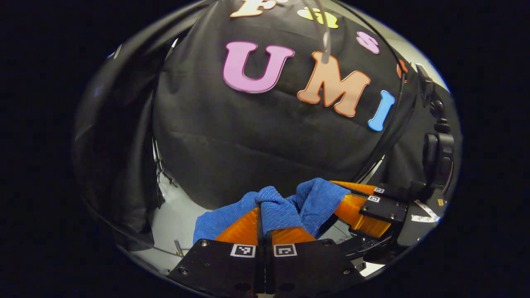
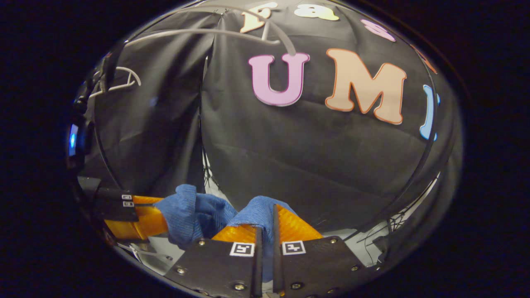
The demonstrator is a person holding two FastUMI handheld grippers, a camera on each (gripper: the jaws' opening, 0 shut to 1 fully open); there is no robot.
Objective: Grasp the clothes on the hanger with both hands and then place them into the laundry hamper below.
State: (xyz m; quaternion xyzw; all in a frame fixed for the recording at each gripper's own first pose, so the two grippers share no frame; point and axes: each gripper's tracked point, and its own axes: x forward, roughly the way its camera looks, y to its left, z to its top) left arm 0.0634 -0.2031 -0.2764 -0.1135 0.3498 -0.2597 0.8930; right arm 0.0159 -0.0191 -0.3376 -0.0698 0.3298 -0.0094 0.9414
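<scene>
A blue ribbed garment (image 1: 314,198) is bunched between both grippers in front of the black cloth wall. In the left gripper view my left gripper (image 1: 263,219) is shut on one fold of it, its orange fingers pressed together at the bottom. My right gripper (image 1: 343,203) comes in from the right and clamps the other fold. The right gripper view shows the right gripper (image 2: 267,219) shut on the blue garment (image 2: 194,211), with the left gripper (image 2: 159,217) holding its other end at the lower left. A white hanger (image 2: 232,33) hangs bare above; its tip (image 1: 326,41) shows at top.
A dark curtain (image 1: 120,165) hangs in folds at the left. Pale floor (image 1: 174,219) shows below the wall, with thin dark rods (image 1: 159,165) standing on it. A second white hanger (image 2: 120,80) sits at the far upper left of the right gripper view.
</scene>
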